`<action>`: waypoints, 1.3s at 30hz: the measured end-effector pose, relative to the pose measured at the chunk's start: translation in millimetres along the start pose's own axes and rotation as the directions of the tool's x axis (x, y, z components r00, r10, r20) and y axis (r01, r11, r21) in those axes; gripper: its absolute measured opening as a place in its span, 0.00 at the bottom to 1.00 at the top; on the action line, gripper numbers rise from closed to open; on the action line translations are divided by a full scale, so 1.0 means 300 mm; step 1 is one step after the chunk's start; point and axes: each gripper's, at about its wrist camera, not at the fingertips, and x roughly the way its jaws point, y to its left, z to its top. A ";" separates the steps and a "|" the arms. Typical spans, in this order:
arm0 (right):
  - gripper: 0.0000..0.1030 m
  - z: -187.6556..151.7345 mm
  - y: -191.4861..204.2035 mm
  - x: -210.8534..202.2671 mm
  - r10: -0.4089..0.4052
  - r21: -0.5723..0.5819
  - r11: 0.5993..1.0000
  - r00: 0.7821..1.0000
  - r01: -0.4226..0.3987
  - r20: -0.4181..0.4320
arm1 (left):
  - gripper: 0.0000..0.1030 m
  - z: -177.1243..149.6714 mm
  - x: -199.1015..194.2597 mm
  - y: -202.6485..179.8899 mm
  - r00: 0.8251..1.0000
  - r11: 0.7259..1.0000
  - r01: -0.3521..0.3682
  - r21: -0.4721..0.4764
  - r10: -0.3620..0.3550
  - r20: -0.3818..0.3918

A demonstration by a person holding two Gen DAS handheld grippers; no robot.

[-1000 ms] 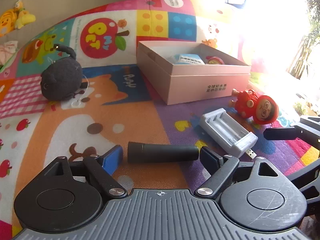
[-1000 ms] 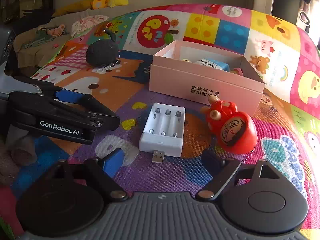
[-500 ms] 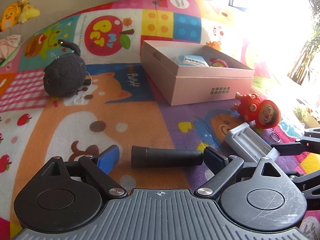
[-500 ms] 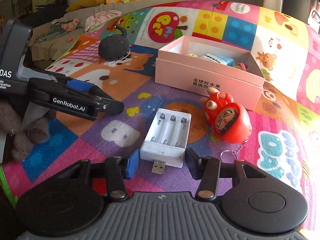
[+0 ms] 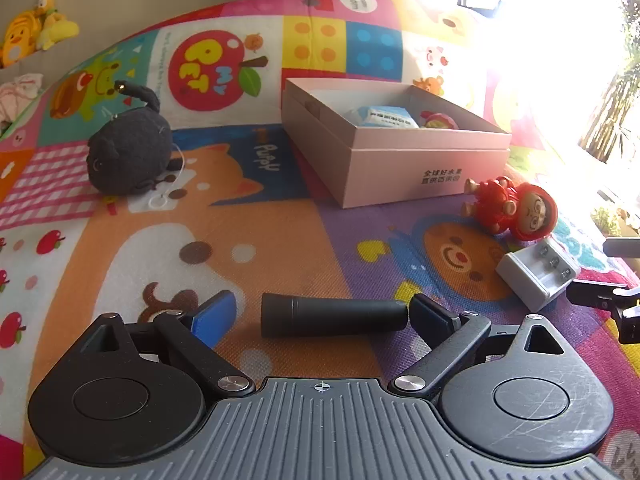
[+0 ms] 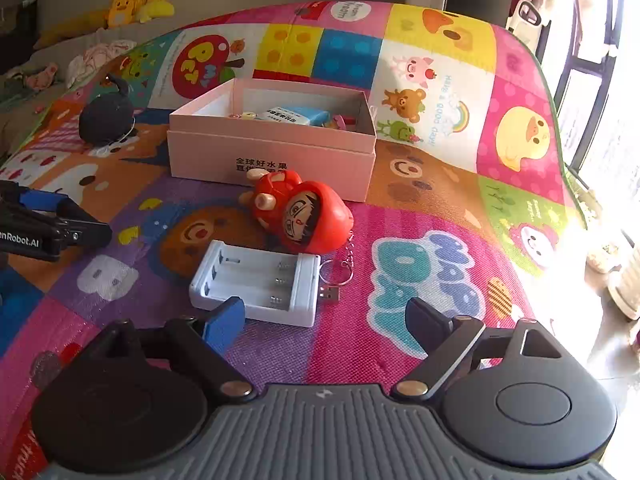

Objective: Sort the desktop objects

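Observation:
A black cylinder [image 5: 334, 316] lies crosswise on the play mat between the fingers of my open left gripper [image 5: 320, 316]; its right end is at the right finger. A white battery charger [image 6: 256, 282] with a USB plug lies on the mat just ahead of my open right gripper [image 6: 326, 316], near the blue left fingertip [image 6: 224, 320]. It also shows in the left wrist view [image 5: 538, 274]. A red doll keychain [image 6: 304, 214] lies behind the charger. An open pink box [image 6: 272, 140] holds a blue packet and small items.
A dark grey plush toy [image 5: 130, 154] sits at the far left of the mat. The colourful play mat [image 6: 420, 216] drops off at the right toward a bright window. Yellow plush toys [image 6: 138, 0] lie on a sofa behind.
My right gripper closed toward the charger, then opened wide and swung right; the charger now lies turned crosswise. My left gripper stayed open around the black cylinder.

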 end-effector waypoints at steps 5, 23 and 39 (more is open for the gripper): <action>1.00 0.021 0.028 0.059 0.056 0.118 0.992 0.998 -0.051 -0.033 | 0.95 0.000 0.000 -0.001 1.000 1.000 0.000 -0.001 0.000 0.001; 1.00 0.039 0.077 0.135 0.033 0.056 0.998 0.998 -0.030 -0.046 | 0.96 -0.002 -0.002 -0.002 1.000 1.000 0.009 0.002 -0.009 0.003; 0.89 0.017 0.088 0.064 0.070 -0.033 0.997 0.998 -0.070 -0.011 | 0.78 -0.010 -0.008 -0.055 0.999 0.994 -0.049 0.094 0.048 0.012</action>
